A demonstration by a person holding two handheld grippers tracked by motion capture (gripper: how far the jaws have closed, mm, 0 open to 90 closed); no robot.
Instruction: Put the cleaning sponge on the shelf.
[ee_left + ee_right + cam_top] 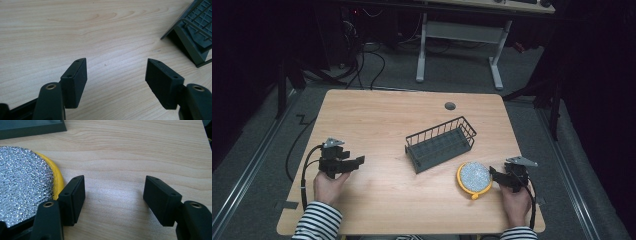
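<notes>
A person in striped sleeves works at a light wooden counter (377,115), a hand-held gripper in each hand. The left hand-held gripper (357,162) sits near the counter's left front, pointing toward the middle; in the left gripper view its jaws stand wide apart over bare wood grain, with nothing between them. A dark wire basket (441,143) with a solid grey base rests near the centre of the counter, angled to its edges, and its corner (192,37) juts into the upper right of the left gripper view, well apart from those jaws.

At the right front, the right hand-held gripper (495,175) is held low beside a round scouring pad (474,176), silver mesh on top with a yellow rim and a small yellow tab at its near edge. The pad lies flat on the counter just in front of the basket. In the right gripper view the jaws are spread wide and grip nothing; one jaw sits just beside the pad's yellow edge (56,178), while the silver mesh (23,182) glitters beyond it.
</notes>
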